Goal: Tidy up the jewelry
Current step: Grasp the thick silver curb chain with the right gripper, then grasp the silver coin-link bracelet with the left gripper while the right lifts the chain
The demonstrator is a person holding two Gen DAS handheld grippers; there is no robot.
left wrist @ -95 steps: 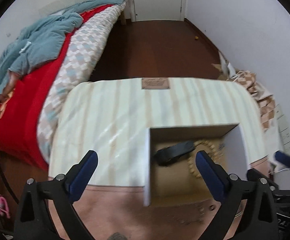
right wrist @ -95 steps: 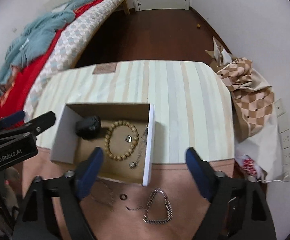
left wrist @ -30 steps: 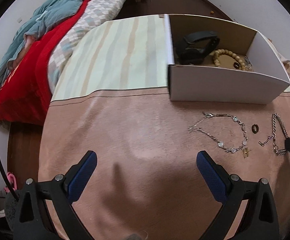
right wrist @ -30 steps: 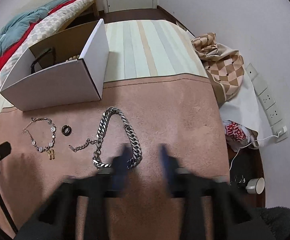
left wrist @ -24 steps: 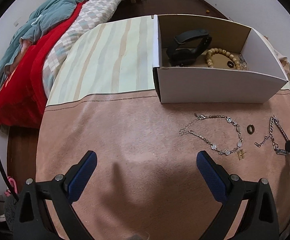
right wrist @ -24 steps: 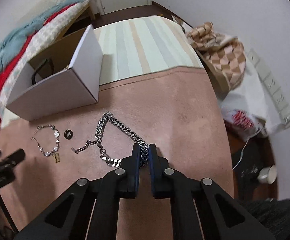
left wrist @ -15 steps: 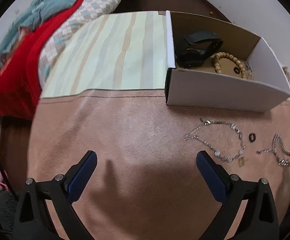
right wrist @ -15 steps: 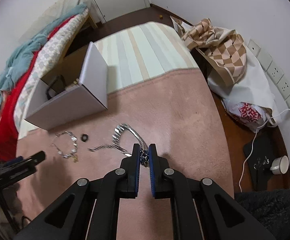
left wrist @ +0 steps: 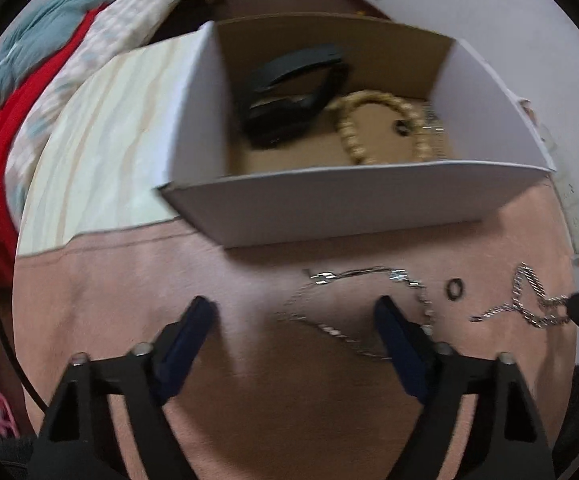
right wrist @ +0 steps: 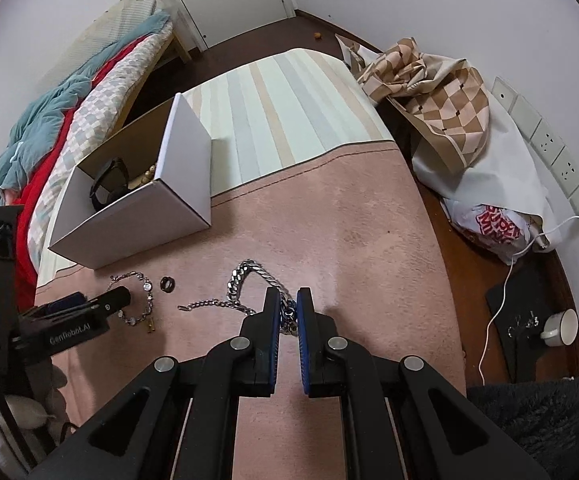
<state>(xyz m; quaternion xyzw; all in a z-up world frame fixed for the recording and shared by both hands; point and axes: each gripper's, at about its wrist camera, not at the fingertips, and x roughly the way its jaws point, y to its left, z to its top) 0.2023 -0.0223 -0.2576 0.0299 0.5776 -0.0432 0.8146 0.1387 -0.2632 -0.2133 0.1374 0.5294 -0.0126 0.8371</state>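
My right gripper (right wrist: 288, 304) is shut on a thick silver chain (right wrist: 245, 276), whose far loop and thin tail still rest on the pink cloth; it also shows in the left wrist view (left wrist: 529, 300). My left gripper (left wrist: 295, 320) is open, low over a thin bracelet (left wrist: 353, 304) on the cloth. A small black ring (left wrist: 454, 289) lies between the two. The white cardboard box (left wrist: 349, 204) holds a black band (left wrist: 289, 96) and a wooden bead bracelet (left wrist: 373, 120).
The table has a striped cloth (right wrist: 285, 120) at its far half. A bed with red and teal bedding (right wrist: 45, 128) stands at left. A checkered bag (right wrist: 441, 96), a cable and a cup (right wrist: 561, 328) lie on the floor at right.
My right gripper closed on the thick chain and lifted its near end. My left gripper has narrowed and moved forward and down over the thin bracelet.
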